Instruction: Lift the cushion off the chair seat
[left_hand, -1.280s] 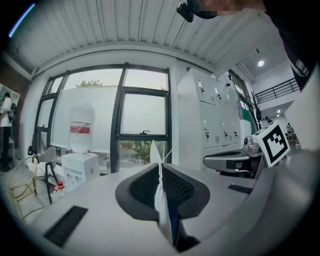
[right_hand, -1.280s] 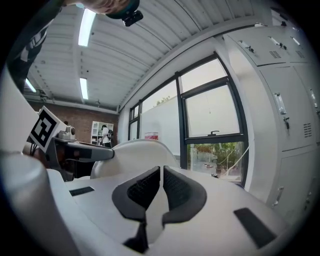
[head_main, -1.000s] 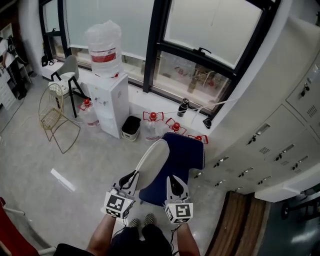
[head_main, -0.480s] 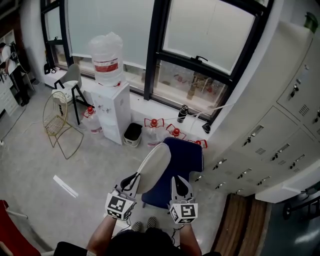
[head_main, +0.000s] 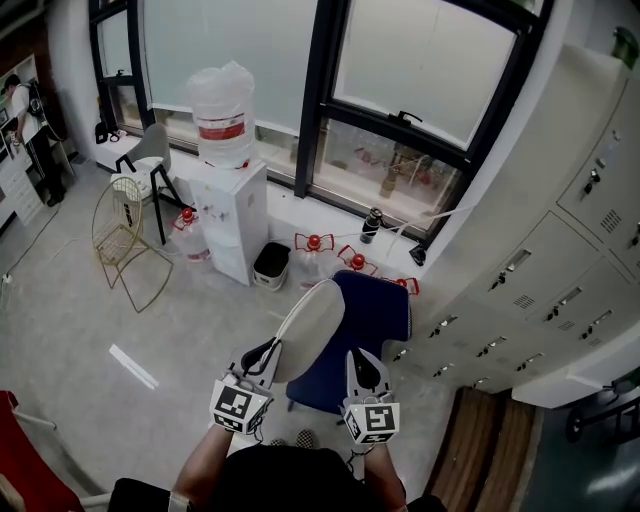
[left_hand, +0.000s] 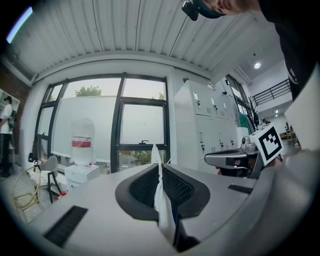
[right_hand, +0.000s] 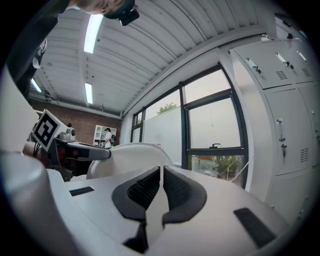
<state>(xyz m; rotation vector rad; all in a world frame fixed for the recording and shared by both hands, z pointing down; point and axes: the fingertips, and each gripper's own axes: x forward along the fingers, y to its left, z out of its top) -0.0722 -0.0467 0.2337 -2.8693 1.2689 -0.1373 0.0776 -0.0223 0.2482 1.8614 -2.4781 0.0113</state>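
Observation:
The cushion (head_main: 368, 318), blue on one face and cream-white on the other, hangs in the air in front of me, high above the floor. My left gripper (head_main: 264, 358) is shut on its near left edge, and white and blue fabric (left_hand: 160, 199) is pinched between the black pads. Over on the near right edge, my right gripper (head_main: 362, 370) is shut too, with a thin white edge (right_hand: 159, 197) caught between its pads. The cream face (right_hand: 127, 156) curves up to the left in the right gripper view. No chair seat shows under the cushion.
A white water dispenser (head_main: 228, 205) with a large bottle stands by the window. Near it are a gold wire chair (head_main: 122, 245), a grey chair (head_main: 148, 152), a black bin (head_main: 269, 264) and red-capped bottles (head_main: 316, 244). Grey lockers (head_main: 560, 270) line the right side.
Both grippers have risen a little together, carrying the cushion with them. Both grips look the same.

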